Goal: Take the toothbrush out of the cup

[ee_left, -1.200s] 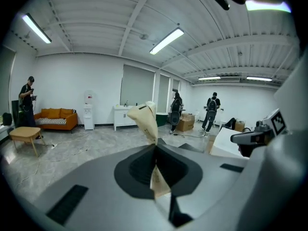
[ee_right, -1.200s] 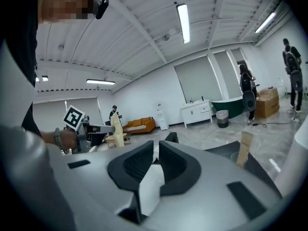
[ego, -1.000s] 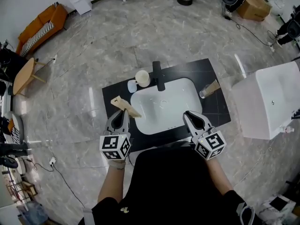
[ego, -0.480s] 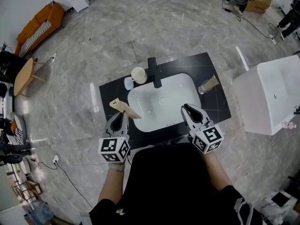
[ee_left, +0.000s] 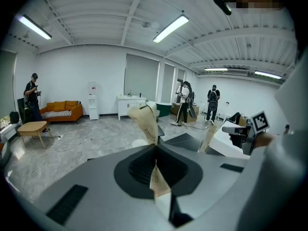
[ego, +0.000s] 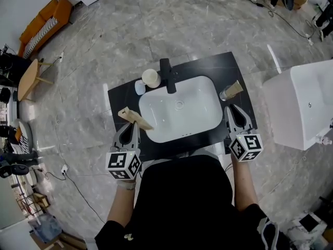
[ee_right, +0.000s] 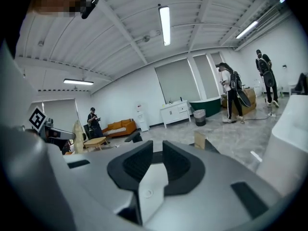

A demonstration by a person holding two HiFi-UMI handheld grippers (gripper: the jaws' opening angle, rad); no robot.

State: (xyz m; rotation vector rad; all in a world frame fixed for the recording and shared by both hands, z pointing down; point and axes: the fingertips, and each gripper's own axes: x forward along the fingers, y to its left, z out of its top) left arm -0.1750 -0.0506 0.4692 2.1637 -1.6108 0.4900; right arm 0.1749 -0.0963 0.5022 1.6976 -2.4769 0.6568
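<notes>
Left gripper (ego: 133, 129) angles slightly down, fingers clamping a paper-wrapped toothbrush (ego: 134, 117). Right gripper (ego: 232, 111), fingers closed and empty, points toward the cup (ego: 225, 95).

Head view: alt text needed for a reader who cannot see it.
Seen from above, the left gripper holds a paper-wrapped toothbrush in shut jaws beside a white sink. The right gripper, shut and empty, points toward a cup holding another wrapped toothbrush on the black counter.
</notes>
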